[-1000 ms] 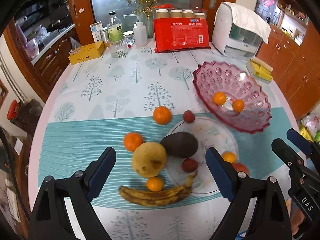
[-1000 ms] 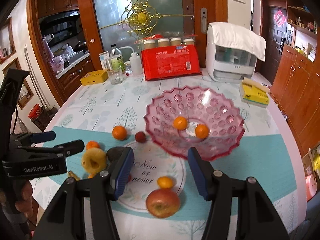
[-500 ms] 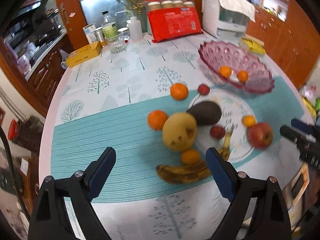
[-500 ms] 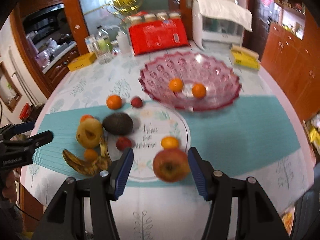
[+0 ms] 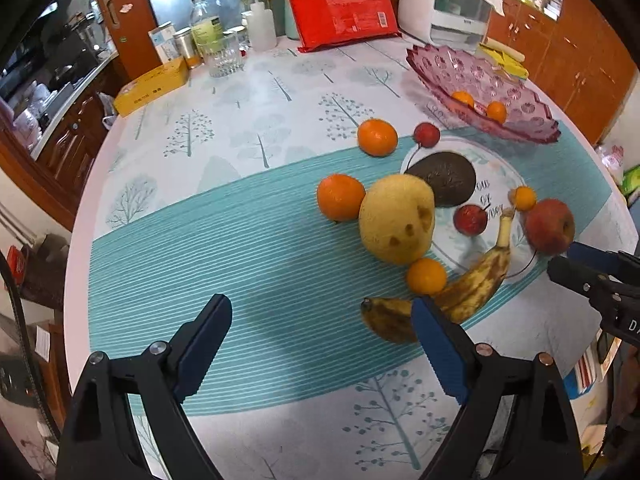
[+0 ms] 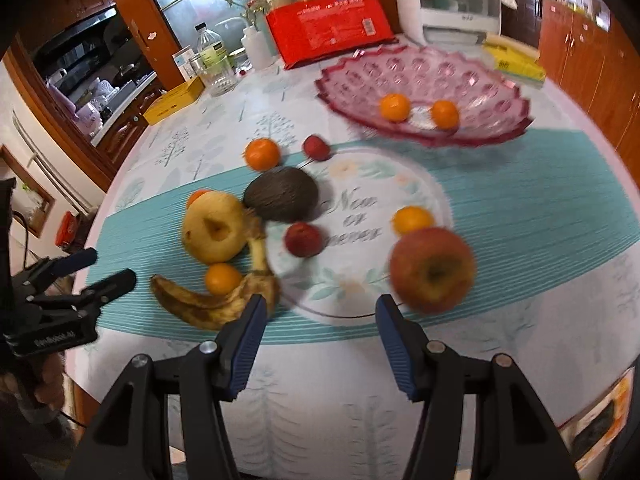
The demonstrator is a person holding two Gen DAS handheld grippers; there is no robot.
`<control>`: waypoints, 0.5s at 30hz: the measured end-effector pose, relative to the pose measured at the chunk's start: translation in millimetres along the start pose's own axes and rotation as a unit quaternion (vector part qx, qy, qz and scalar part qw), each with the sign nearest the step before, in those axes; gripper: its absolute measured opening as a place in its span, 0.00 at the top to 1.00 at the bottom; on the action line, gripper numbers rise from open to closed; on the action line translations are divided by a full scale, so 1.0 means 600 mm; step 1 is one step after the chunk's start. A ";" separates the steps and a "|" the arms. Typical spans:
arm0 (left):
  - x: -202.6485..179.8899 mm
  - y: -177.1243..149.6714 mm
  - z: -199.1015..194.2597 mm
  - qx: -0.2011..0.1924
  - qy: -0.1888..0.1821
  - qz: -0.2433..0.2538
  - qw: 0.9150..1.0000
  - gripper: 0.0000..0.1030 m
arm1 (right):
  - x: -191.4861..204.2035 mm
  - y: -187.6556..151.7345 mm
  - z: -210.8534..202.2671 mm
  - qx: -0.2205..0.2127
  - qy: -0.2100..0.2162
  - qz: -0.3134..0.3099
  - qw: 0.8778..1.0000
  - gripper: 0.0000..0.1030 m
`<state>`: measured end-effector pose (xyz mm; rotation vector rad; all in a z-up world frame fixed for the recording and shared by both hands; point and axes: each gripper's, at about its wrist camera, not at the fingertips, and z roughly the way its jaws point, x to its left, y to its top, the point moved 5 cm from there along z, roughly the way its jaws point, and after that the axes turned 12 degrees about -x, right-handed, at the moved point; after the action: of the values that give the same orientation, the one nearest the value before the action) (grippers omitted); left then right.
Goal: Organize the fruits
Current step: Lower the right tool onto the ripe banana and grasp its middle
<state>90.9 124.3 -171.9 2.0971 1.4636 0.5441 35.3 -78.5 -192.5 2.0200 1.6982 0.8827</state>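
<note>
Bright, even indoor light is falling across the tablecloth (image 5: 248, 216), casting only soft shadows under the fruit. The fisheye lens is bending cabinets and table edges, with dark vignetting in the corners. The right wrist view is smearing with motion blur, especially the apple (image 6: 432, 270) and pink glass bowl (image 6: 424, 92); the left wrist view is staying sharper.

Bright fruit on a teal-striped, tree-printed cloth

A brown-spotted yellow banana (image 5: 472, 284), a blotched yellow pear (image 5: 396, 218), a dark brown avocado (image 6: 282, 194) and a red-yellow apple (image 6: 432, 270) lie near a dimpled pink glass bowl (image 6: 472, 76) holding two orange tangerines (image 6: 395, 107).
</note>
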 end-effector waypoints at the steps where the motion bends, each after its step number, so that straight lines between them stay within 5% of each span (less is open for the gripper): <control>1: -0.001 -0.002 0.004 0.002 -0.003 0.004 1.000 0.12 | 0.003 -0.003 0.006 0.003 0.004 0.009 1.000 0.45; 15: 0.008 -0.011 0.014 -0.006 -0.029 0.042 0.999 0.12 | 0.053 -0.034 0.091 0.037 0.050 0.109 0.992 0.45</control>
<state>92.7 129.2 -182.6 2.1545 1.3406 0.5184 58.7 -36.7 -238.3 2.2782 1.6049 1.0209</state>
